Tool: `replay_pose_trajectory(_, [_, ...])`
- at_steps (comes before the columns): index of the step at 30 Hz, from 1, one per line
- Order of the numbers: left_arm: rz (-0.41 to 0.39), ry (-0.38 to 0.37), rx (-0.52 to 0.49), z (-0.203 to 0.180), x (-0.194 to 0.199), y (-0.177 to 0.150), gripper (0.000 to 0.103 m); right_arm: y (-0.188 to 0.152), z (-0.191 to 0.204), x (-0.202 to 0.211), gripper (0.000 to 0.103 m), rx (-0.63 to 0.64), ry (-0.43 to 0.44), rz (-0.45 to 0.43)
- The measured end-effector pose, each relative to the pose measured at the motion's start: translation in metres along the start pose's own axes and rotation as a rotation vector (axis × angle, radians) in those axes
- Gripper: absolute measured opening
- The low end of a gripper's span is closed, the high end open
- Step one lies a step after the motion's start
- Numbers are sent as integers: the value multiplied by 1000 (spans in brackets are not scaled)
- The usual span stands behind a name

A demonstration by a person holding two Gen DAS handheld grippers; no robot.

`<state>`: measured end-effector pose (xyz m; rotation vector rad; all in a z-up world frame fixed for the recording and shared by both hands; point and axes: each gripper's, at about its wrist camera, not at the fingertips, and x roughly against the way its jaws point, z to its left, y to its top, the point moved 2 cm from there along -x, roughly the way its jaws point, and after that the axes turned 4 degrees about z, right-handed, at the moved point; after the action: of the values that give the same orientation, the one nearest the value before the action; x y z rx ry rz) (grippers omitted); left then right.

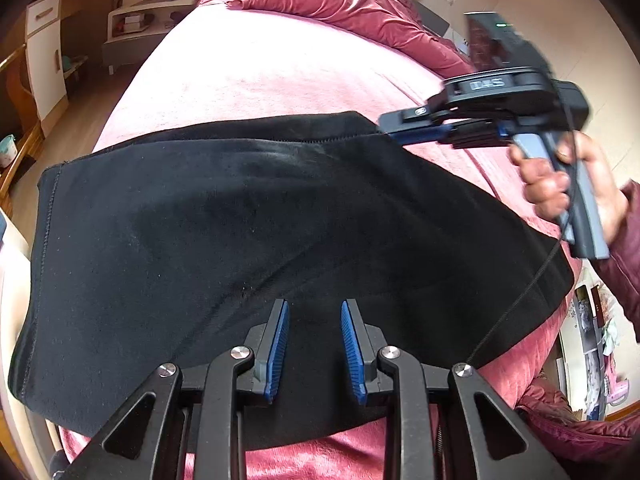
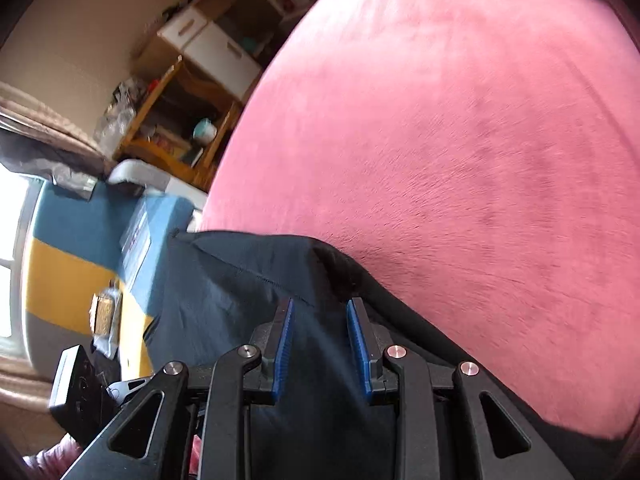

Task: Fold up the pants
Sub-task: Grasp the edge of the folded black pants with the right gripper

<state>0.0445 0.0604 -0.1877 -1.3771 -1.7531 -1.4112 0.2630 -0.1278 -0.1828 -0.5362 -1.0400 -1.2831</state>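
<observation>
A wide bed (image 1: 280, 68) with a pink cover fills both views. Across its near part lie the black pants (image 1: 240, 240), spread flat in a broad band; the left wrist view shows almost the whole piece, with a stitched hem at the left end. The right wrist view shows only one dark edge of the pants (image 2: 280, 320) and much bare pink cover beyond it. A crumpled red quilt (image 1: 360, 4) at the far end of the bed appears only in the left view, while a wooden shelf (image 2: 176, 120) with boxes is clearer in the right view.

The right tool (image 1: 390, 130) is seen from the side in the left view, held by a hand (image 1: 576, 188), its blue tips at the far edge of the pants; whether it pinches the cloth I cannot tell. In its own view its pads (image 2: 282, 344) stand apart above the fabric.

The left tool (image 1: 314, 348) hovers over the pants, released, nothing between its pads.
</observation>
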Motion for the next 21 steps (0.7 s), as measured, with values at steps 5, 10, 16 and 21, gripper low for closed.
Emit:
replay_pose_trajectory(5, [25,-1,10,4,-4,-2,27,-3,5,-12,29,124,56,107])
replay_pose_trajectory(10, [34,-2,15,8,-9,-1,27,10,-1,-14,29,118,98,94])
replay_pose_trajectory(16, [41,-7,25,7,-18,4,27,19,7,-36,26,130,119,109])
replay_pose_trajectory(21, [45,-5,32,11,-20,7,27,17,9,10,5,104,153,-102])
